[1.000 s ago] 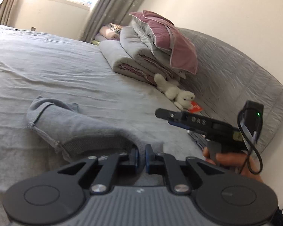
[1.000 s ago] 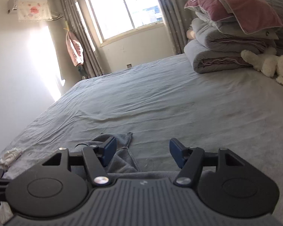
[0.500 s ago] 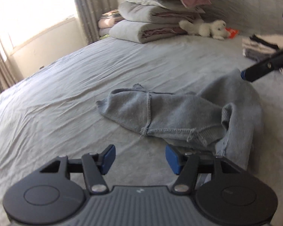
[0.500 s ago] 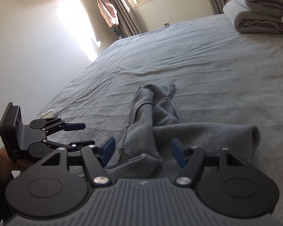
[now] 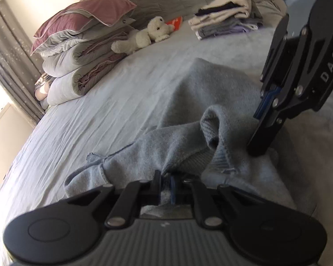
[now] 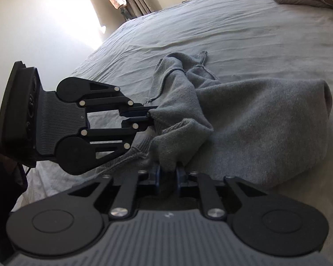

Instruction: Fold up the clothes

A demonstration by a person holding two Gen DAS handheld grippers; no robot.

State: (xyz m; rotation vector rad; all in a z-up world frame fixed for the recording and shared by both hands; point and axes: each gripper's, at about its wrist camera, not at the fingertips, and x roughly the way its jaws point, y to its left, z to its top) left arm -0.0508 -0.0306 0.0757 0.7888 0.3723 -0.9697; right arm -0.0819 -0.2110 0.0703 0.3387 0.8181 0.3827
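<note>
Left gripper [image 5: 165, 185] is clamped on the sweater's [image 5: 188, 119] near edge. Right gripper [image 6: 167, 176] pinches its hem at 6 o'clock. The sweater lies crumpled on the bed [image 6: 244, 22].

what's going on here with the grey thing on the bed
A person with a handheld gripper in each hand is folding clothes on a bed. Both the left gripper and the right gripper are shut on edges of a crumpled grey sweater, which lies bunched on the sheet, not yet spread out. A stack of folded clothes sits further back, near a white plush toy.
</note>
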